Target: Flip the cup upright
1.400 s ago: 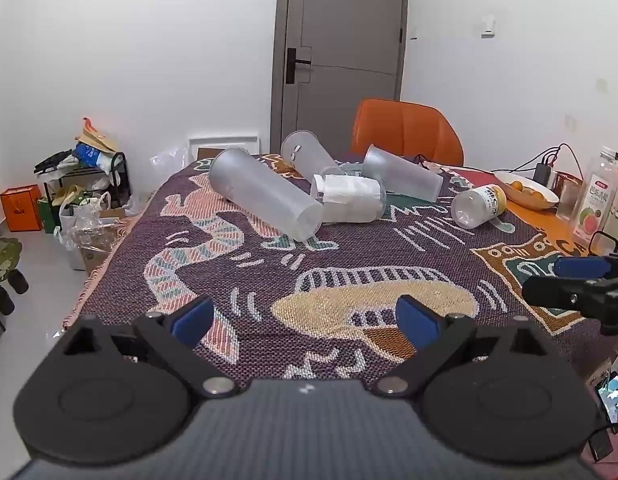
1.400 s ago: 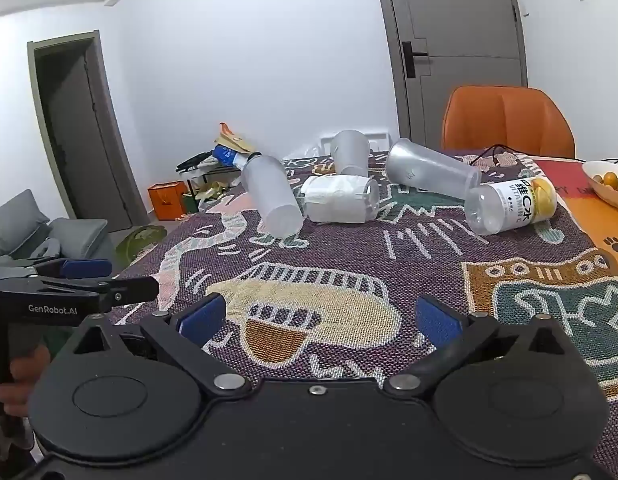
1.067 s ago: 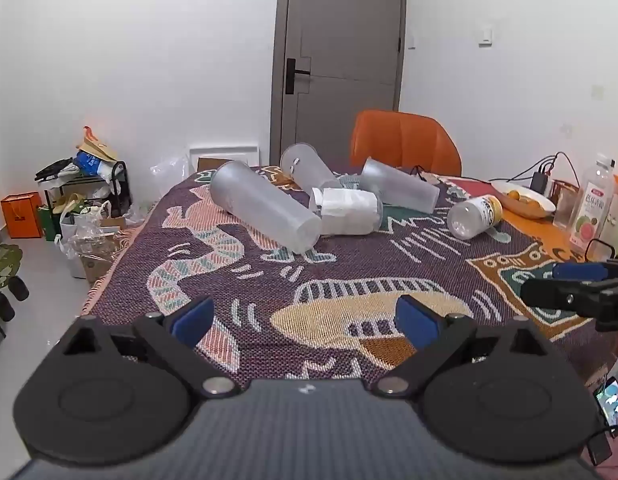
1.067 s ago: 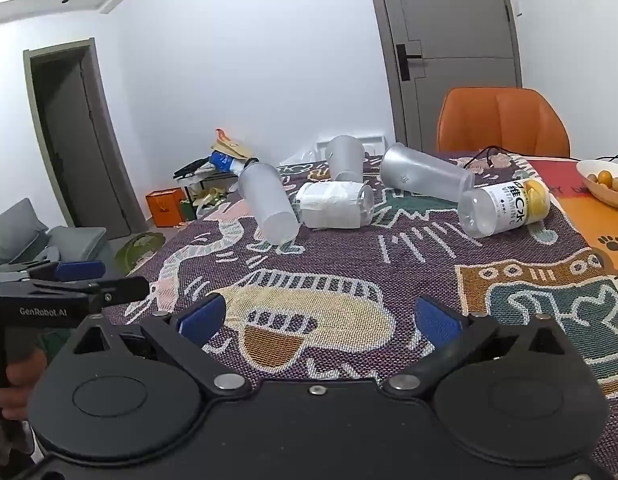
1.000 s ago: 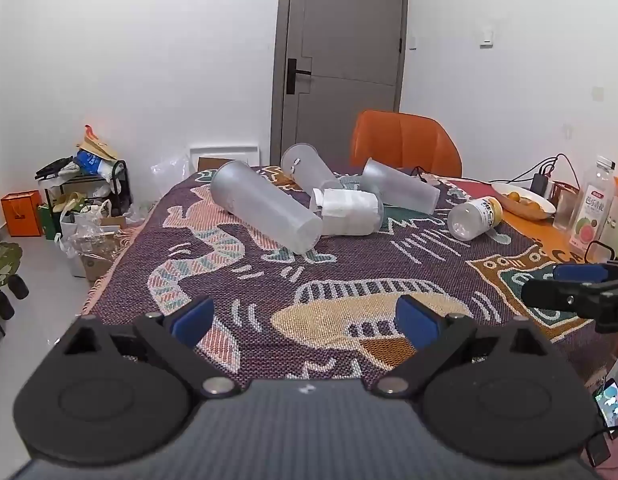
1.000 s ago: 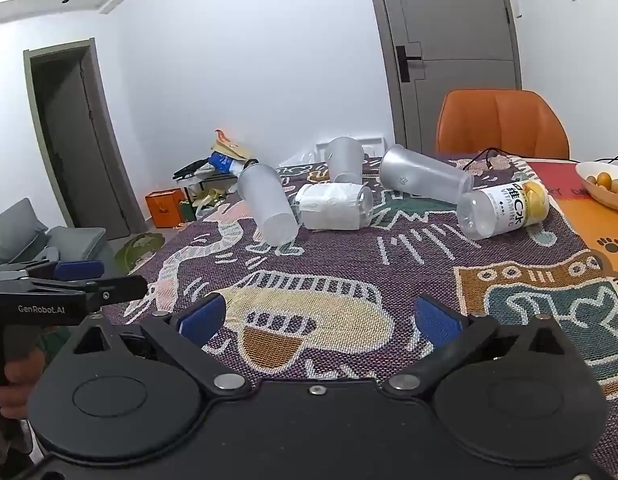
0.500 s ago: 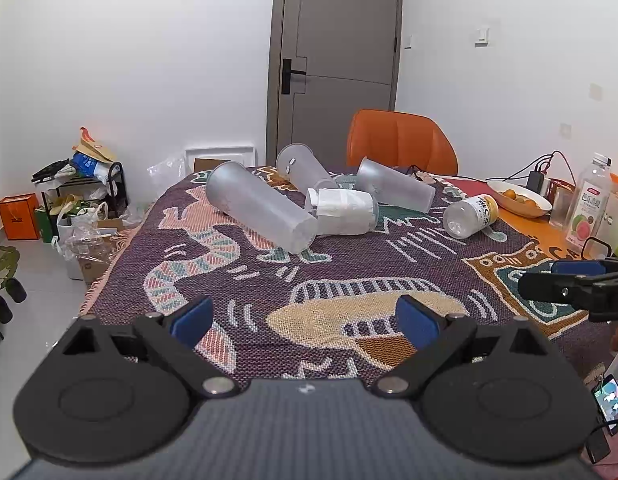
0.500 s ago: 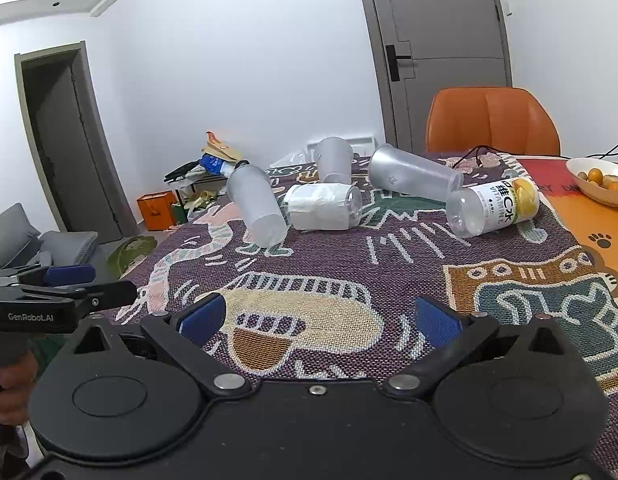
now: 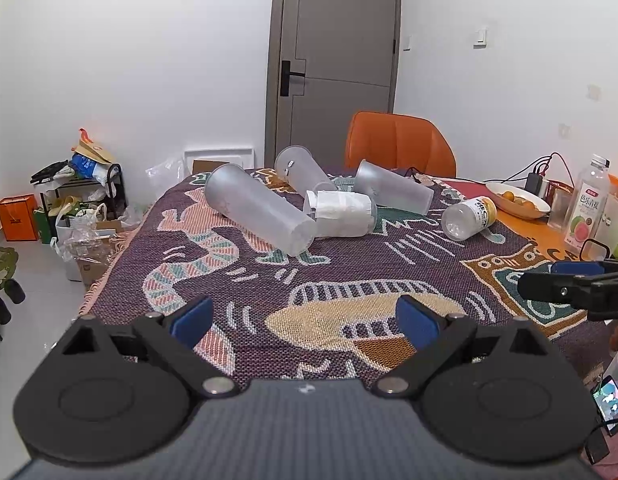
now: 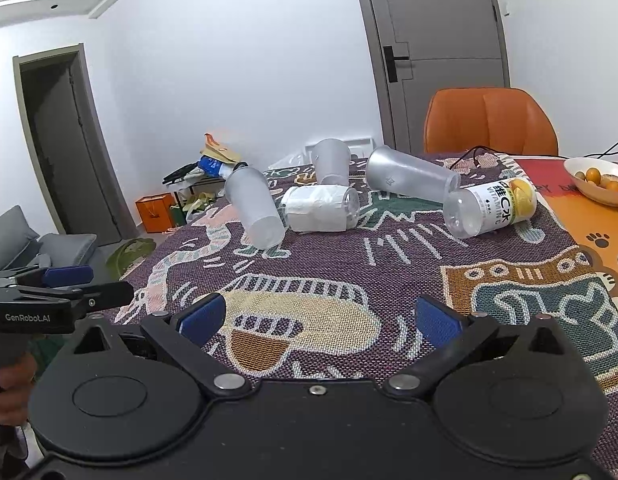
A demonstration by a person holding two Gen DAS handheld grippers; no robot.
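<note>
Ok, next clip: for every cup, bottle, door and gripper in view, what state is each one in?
Long frosted cup: on its side, base toward the camera.
Paper-wrapped cup: on its side.
Rear frosted cup: tipped over, leaning.
Right frosted cup: on its side.
Yellow-label bottle: on its side.
Juice bottle: upright, capped.
Grey door: shut.
Dark doorway: open.
Left gripper: open, empty.
Right gripper: open, empty.

Frosted matt plastic cups [image 9: 258, 210]; coarse woven cloth [image 9: 237, 280]; glossy clear plastic bottle [image 10: 491, 208].

"GenRobot.AI" marks the left tongs [image 10: 75, 286]; the fallen bottle [image 10: 491, 208] apparently reads "VITAMIN C".
</note>
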